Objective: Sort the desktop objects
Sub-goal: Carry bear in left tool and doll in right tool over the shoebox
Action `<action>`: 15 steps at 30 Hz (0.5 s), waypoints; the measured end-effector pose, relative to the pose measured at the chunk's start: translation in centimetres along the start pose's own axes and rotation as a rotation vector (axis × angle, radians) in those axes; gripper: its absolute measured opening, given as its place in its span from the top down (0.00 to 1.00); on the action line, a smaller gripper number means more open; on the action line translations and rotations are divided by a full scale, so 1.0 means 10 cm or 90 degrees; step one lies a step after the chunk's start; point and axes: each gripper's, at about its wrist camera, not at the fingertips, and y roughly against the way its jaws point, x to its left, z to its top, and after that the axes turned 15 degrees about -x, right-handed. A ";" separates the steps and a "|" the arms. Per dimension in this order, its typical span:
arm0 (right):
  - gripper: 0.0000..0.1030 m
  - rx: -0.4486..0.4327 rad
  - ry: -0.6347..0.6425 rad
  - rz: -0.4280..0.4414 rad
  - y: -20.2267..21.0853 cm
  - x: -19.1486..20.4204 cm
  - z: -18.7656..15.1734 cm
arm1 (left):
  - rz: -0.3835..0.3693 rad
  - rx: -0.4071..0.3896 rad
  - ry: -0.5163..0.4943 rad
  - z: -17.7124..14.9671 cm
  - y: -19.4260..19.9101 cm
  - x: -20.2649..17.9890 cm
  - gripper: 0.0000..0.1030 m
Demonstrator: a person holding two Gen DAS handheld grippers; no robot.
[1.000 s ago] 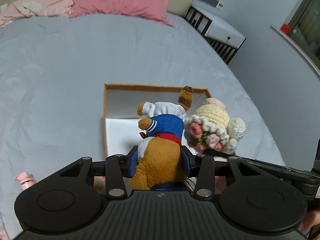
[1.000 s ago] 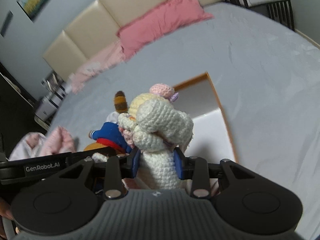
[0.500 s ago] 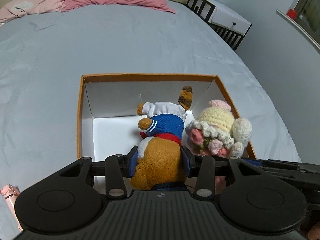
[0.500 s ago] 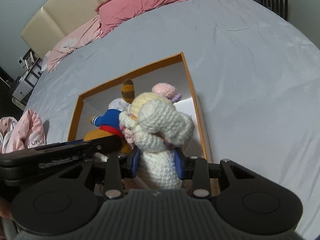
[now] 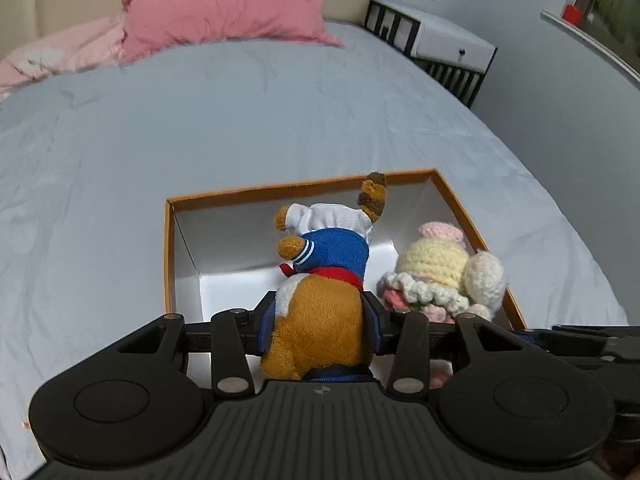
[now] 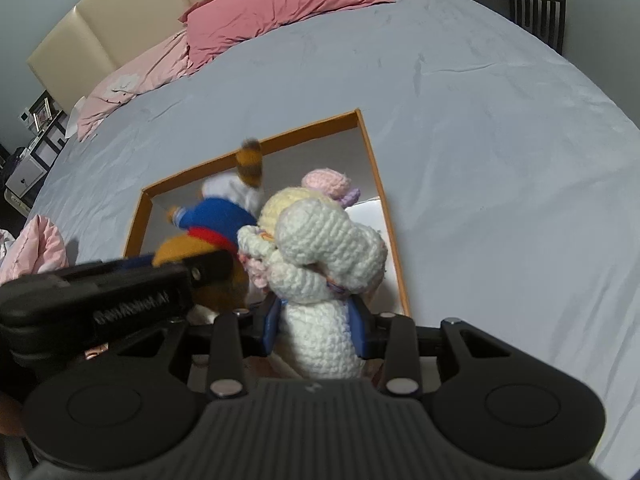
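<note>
Both jaws clamped: left gripper (image 5: 318, 326) on plush bear (image 5: 320, 308), right gripper (image 6: 314, 326) on crochet doll (image 6: 320, 280). Lower both well inside the box (image 5: 170, 252) at frame centre before releasing.

text: "GenRobot.AI", blurred | on: black body of left claw (image 6: 132, 304) | other text: none legible
</note>
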 end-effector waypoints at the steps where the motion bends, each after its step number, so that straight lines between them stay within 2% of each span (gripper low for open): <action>1: 0.63 0.002 0.001 0.000 -0.01 0.00 -0.01 | -0.006 0.017 0.006 -0.01 -0.01 0.01 0.52; 5: 0.63 0.007 0.023 -0.014 0.01 0.05 -0.04 | -0.020 0.075 0.037 -0.14 -0.07 0.10 0.51; 9: 0.63 0.010 0.023 -0.021 0.05 0.05 -0.07 | -0.031 0.070 0.050 -0.16 -0.06 0.10 0.51; 15: 0.60 0.009 0.023 -0.027 0.11 -0.01 -0.03 | -0.050 0.088 0.081 -0.27 -0.10 0.12 0.51</action>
